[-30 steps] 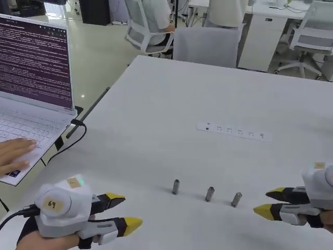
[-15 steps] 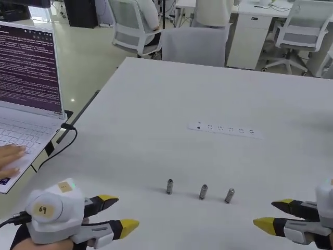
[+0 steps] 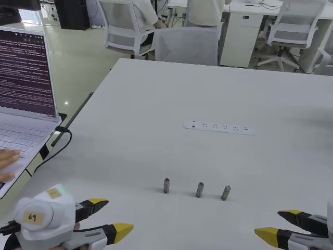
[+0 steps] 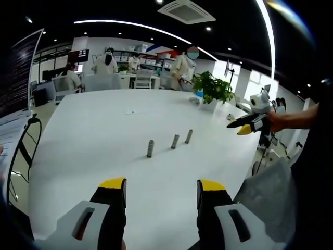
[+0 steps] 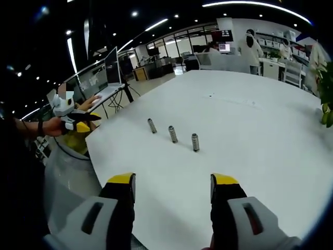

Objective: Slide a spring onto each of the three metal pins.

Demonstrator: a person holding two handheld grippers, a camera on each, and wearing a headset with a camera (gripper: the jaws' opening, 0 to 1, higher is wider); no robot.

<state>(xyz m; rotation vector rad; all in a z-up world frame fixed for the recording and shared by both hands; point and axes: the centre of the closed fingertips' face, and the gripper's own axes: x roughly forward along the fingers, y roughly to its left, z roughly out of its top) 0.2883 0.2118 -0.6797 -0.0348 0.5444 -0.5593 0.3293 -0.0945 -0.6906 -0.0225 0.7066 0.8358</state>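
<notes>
Head view: white table holds three springs, power strip; chairs beyond.

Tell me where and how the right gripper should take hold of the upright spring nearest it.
Judging by its pose, grip the spring across its coiled middle, the right gripper coming in low from its own side: it stands upright at the row's end, neighbours beyond it.

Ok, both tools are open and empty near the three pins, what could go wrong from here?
The three pins seem to stand free and close together, so a sweep of the left tool or right tool could knock one into the next. The rightmost pin looks tilted and may tip first.
</notes>
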